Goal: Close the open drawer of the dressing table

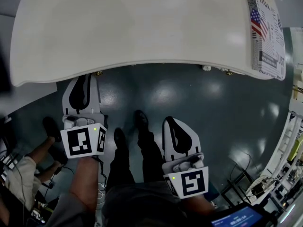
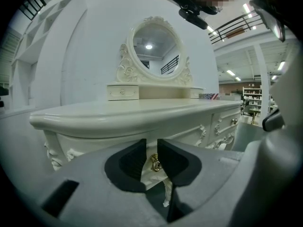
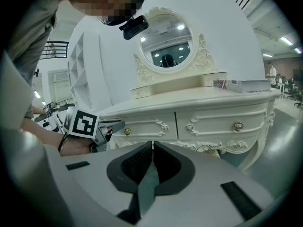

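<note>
Drawer [image 3: 142, 126] is the left of two fronts under the worktop [image 1: 128, 27] edge and looks about flush with the neighbour drawer [image 3: 222, 124]. Left tool [image 2: 151, 144] has its jaws a narrow gap apart, with the brass knob [image 2: 155, 162] seen in the gap; contact unclear. Right tool [image 3: 152, 144] has its jaws pressed together, empty, at 4 o'clock of left tool in head view. Flag-print book [image 1: 266, 32] lies at the worktop's 2 o'clock corner. Oval mirror [image 3: 171, 40] stands at 12.

Cream dressing table [image 1: 128, 27], flag-printed box [image 1: 266, 32] on its right end
</note>
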Motion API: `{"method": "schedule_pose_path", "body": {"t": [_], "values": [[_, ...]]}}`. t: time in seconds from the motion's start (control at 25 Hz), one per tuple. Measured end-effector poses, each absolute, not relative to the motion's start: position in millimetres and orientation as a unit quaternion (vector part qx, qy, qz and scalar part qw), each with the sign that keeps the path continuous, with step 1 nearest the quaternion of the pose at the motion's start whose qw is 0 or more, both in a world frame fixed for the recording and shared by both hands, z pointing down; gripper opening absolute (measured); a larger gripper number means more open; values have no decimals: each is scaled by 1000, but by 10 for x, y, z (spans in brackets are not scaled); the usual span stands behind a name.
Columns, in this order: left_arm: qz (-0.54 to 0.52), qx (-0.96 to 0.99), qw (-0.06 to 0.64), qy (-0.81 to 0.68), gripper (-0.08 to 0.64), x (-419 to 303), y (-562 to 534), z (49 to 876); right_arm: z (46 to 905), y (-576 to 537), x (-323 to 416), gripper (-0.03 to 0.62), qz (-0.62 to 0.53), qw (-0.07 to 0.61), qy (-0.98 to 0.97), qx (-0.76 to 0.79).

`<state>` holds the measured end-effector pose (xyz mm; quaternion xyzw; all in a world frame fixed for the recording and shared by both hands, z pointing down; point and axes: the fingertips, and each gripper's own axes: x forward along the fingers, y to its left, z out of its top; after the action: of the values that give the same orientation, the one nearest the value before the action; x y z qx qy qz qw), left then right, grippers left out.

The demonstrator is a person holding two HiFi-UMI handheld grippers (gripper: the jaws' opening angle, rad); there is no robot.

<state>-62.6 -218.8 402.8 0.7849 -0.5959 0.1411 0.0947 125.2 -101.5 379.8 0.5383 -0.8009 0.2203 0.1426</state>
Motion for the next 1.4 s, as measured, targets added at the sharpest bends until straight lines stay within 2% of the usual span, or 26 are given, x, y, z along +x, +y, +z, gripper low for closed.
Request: {"method": "schedule_pose_path", "body": {"t": [0.84, 1.08, 1.4], "values": [[133, 788, 101, -593, 62, -634, -2257, 4030, 3776, -1005, 1281, 15, 214, 138, -801, 542], [120, 789, 103, -593, 92, -630, -2202, 3955, 3717, -931, 1204, 15, 206, 138, -805, 539], [116, 791, 116, -589, 98, -594, -1809, 3708, 3480, -853, 1087, 15, 193, 123, -812, 537]]}}
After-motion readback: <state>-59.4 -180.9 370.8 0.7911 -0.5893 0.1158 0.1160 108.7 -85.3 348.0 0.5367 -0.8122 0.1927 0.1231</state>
